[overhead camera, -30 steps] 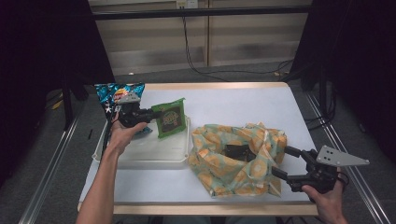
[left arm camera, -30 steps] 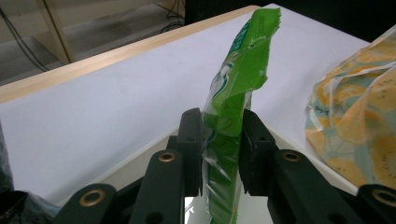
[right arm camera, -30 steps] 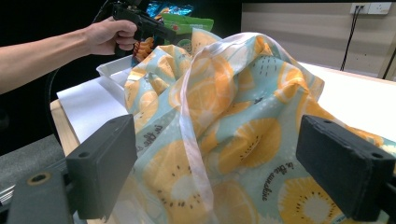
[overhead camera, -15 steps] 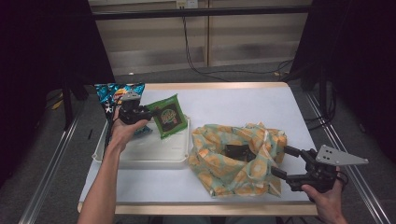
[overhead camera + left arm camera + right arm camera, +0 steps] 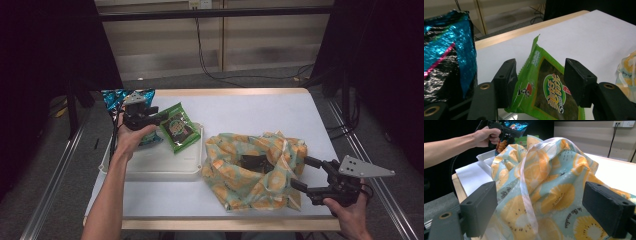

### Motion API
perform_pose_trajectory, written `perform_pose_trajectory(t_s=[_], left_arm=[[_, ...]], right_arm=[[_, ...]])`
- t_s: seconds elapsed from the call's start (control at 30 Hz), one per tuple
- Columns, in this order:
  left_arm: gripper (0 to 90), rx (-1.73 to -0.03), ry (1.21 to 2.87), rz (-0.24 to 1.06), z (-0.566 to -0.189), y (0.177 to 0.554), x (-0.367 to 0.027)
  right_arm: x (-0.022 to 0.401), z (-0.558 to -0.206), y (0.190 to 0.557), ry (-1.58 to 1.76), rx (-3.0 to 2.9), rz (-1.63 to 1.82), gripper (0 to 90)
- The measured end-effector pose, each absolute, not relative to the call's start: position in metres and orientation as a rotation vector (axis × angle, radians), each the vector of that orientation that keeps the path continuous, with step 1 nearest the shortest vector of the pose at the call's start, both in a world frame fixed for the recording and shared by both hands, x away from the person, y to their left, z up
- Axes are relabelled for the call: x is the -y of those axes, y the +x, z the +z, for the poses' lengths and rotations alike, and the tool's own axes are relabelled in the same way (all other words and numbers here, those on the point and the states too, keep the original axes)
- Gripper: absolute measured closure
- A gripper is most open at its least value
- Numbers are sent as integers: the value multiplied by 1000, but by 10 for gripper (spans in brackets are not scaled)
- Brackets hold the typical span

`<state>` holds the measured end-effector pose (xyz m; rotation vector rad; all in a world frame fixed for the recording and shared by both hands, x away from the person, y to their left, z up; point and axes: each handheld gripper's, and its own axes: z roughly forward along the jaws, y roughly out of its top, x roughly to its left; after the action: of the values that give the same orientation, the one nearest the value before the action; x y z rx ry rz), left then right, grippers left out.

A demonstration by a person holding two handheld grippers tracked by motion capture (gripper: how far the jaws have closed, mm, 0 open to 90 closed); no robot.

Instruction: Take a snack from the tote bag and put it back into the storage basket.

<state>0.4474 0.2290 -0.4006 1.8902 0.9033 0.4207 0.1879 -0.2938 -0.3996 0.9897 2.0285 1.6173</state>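
Green foil snack packet leans on the white plastic tray's far-right rim, between the left gripper's jaws, which have just been opening; pads clear. Left gripper view shows its printed label. One blue foil bag stands left. Right gripper gapes beside the orange-patterned cloth bag.

The right tool stands with its jaws wide apart, the orange-print bag bulging between them, neither pad pressing it. At far left a hand holds the other tool above a white tray on the worktop.
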Motion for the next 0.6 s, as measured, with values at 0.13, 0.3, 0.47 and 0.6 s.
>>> perform_pose_trajectory(t_s=[0.13, 0.3, 0.47, 0.6], left_arm=[[491, -871, 1873, 412, -396, 439, -227], [668, -820, 1897, 337, -401, 428, -224], [896, -790, 1947, 257, -411, 417, -217], [900, -758, 2023, 212, -421, 407, -206]], right_arm=[[293, -400, 188, 985, -2028, 1618, 125], [292, -400, 188, 987, -2036, 1611, 125], [293, -400, 188, 987, -2031, 1610, 126], [292, -400, 189, 983, -2036, 1607, 127]])
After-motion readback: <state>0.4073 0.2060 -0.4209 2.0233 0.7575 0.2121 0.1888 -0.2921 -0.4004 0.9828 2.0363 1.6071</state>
